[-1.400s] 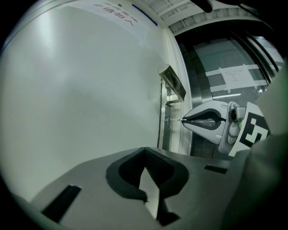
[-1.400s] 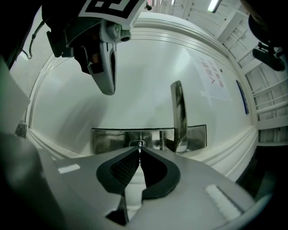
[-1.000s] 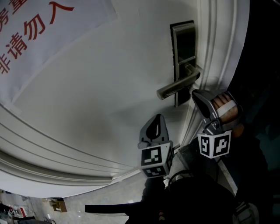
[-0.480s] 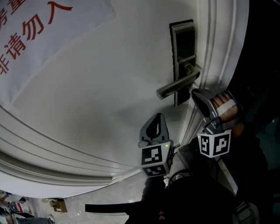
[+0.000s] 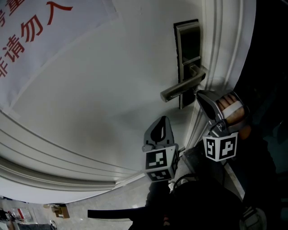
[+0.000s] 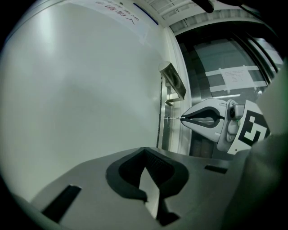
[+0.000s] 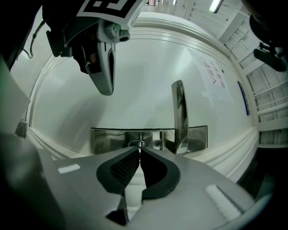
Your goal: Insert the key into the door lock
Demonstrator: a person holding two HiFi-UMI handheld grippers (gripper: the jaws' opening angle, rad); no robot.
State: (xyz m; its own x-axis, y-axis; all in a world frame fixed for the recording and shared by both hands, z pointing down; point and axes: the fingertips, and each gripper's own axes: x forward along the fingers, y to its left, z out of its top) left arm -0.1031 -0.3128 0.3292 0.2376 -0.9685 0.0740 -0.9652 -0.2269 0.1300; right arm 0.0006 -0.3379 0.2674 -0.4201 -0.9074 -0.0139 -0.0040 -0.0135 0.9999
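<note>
Head view: tilt could jam the entry

The white door (image 5: 112, 90) carries the lock plate (image 5: 189, 45) at right. The left gripper (image 5: 163, 120), fingers together, empty, hangs near. The right gripper (image 5: 201, 95), fingers clamped on the key (image 6: 174, 118), has its tip at the keyhole (image 7: 135, 144); slight tilt may bind it.

White door (image 5: 99, 90) filling most of head view, dimly lit; curved moulding (image 5: 54, 157) seen along lower part. Paper notice (image 5: 40, 36) with red characters fixed upper left. Pale floor (image 5: 103, 197) glimpsed below. Dark glazed panel (image 6: 225, 63) with taped sheet (image 6: 236, 77) seen beside door frame. Ceiling strip light (image 7: 216, 5) lit.
</note>
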